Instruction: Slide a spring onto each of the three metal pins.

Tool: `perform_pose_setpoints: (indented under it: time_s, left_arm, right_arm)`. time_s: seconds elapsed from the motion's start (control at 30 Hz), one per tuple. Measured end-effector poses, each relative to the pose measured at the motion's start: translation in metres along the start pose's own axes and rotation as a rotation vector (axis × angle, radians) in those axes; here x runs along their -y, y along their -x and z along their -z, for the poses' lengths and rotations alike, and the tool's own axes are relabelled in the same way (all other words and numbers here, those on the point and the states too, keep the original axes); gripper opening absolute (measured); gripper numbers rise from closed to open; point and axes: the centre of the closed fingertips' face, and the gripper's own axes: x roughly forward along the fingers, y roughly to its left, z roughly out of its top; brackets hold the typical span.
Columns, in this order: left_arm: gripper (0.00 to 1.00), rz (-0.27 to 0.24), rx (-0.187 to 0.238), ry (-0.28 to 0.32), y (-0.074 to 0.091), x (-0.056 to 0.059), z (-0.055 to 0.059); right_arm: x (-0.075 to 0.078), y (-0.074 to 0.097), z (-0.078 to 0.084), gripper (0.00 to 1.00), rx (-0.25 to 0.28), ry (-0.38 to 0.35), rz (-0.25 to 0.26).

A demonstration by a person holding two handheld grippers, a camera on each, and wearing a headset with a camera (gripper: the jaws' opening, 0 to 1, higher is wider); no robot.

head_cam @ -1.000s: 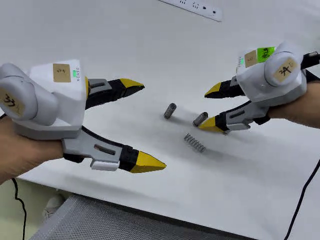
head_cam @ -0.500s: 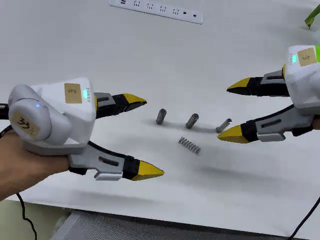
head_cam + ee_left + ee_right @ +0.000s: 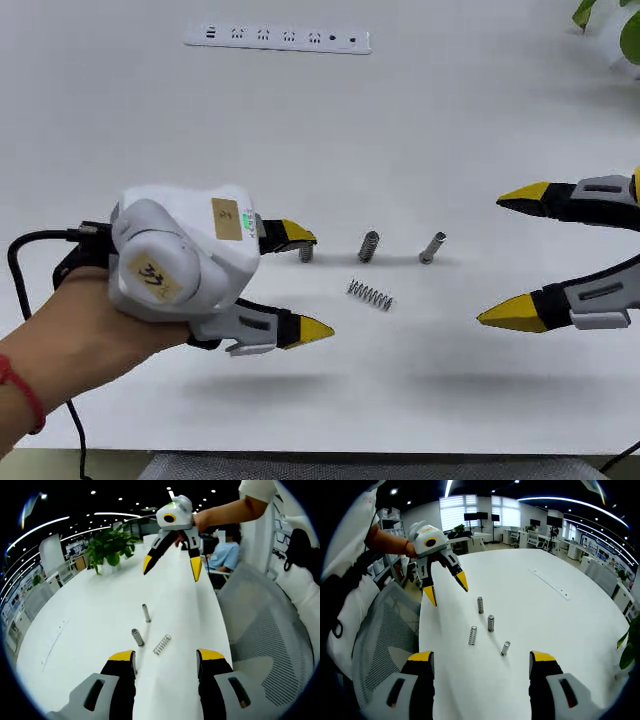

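Three short metal pins stand in a row on the white table. The left pin and the middle pin each carry a spring; the right pin is bare. A loose spring lies flat in front of them. My left gripper is open, its upper finger just over the left pin. My right gripper is open too, well to the right of the bare pin. The right gripper view has the bare pin, the loose spring and the left gripper beyond.
A white power strip lies at the far side of the table, and green plant leaves sit at the far right corner. A mesh chair is below the table's near edge. A seated person shows behind the right gripper.
My right gripper has drawn back to the right, away from the pins, and the bare pin that leaned near its lower jaw now stands upright. My left gripper has closed in on the left pin.
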Motion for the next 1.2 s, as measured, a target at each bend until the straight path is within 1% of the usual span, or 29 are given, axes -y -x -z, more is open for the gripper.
perform_pose_setpoints:
  time_s: [0.03,0.07,0.1,0.13,0.17,0.2,0.27,0.33,0.37,0.43,0.47,0.6,0.7,0.77,0.83,0.9,0.93,1.03,1.2]
  left_arm:
    - [0.47,-0.005,-0.047,-0.023,-0.005,-0.002,0.004]
    - [0.44,-0.001,-0.066,-0.046,-0.009,-0.002,0.005]
    - [0.43,0.011,-0.076,-0.061,-0.014,0.000,0.004]
    - [0.44,0.030,-0.085,-0.059,-0.021,0.003,0.003]
    - [0.44,0.035,-0.098,-0.069,-0.026,0.004,0.004]
    - [0.43,0.039,-0.133,-0.103,-0.031,0.003,0.006]
    - [0.39,0.041,-0.167,-0.135,-0.040,0.002,0.009]
    - [0.39,0.040,-0.157,-0.126,-0.050,0.000,0.007]
    - [0.39,0.051,-0.163,-0.107,-0.055,0.001,0.008]
    - [0.37,0.054,-0.194,-0.126,-0.059,0.000,0.013]
    - [0.35,0.048,-0.213,-0.135,-0.063,-0.002,0.016]
    - [0.33,0.045,-0.257,-0.129,-0.072,-0.006,0.024]
    - [0.32,0.046,-0.293,-0.134,-0.077,-0.005,0.030]
    - [0.31,0.047,-0.306,-0.136,-0.081,-0.004,0.032]
    - [0.29,0.049,-0.313,-0.141,-0.084,-0.003,0.033]
    - [0.30,0.052,-0.329,-0.162,-0.087,-0.003,0.035]
    - [0.30,0.051,-0.344,-0.174,-0.087,-0.004,0.036]
    - [0.29,0.049,-0.363,-0.173,-0.089,-0.005,0.039]
    - [0.26,0.052,-0.388,-0.163,-0.089,-0.003,0.044]
  right_arm:
    - [-0.001,0.001,0.005,0.79,0.006,-0.011,0.007]
    - [-0.001,0.002,0.008,0.79,0.011,-0.020,0.012]
    - [-0.001,0.003,0.011,0.79,0.016,-0.031,0.016]
    - [0.002,0.003,0.018,0.79,0.023,-0.048,0.023]
    - [0.001,0.004,0.021,0.79,0.027,-0.054,0.026]
    - [0.001,0.005,0.023,0.79,0.033,-0.060,0.029]
    - [0.001,0.006,0.029,0.79,0.032,-0.069,0.035]
    - [0.000,0.008,0.035,0.79,0.036,-0.075,0.036]
    - [-0.004,0.009,0.034,0.79,0.045,-0.084,0.037]
    - [-0.006,0.010,0.037,0.79,0.049,-0.089,0.036]
    - [-0.007,0.012,0.039,0.79,0.050,-0.091,0.038]
    - [-0.009,0.015,0.049,0.79,0.058,-0.105,0.042]
    - [-0.012,0.017,0.055,0.80,0.076,-0.119,0.039]
    - [-0.016,0.018,0.058,0.81,0.077,-0.123,0.037]
    - [-0.017,0.019,0.061,0.81,0.077,-0.125,0.039]
    - [-0.017,0.020,0.064,0.81,0.080,-0.133,0.041]
    - [-0.017,0.021,0.065,0.81,0.084,-0.136,0.043]
    - [-0.018,0.023,0.065,0.82,0.107,-0.143,0.046]
    - [-0.017,0.023,0.073,0.82,0.127,-0.155,0.052]
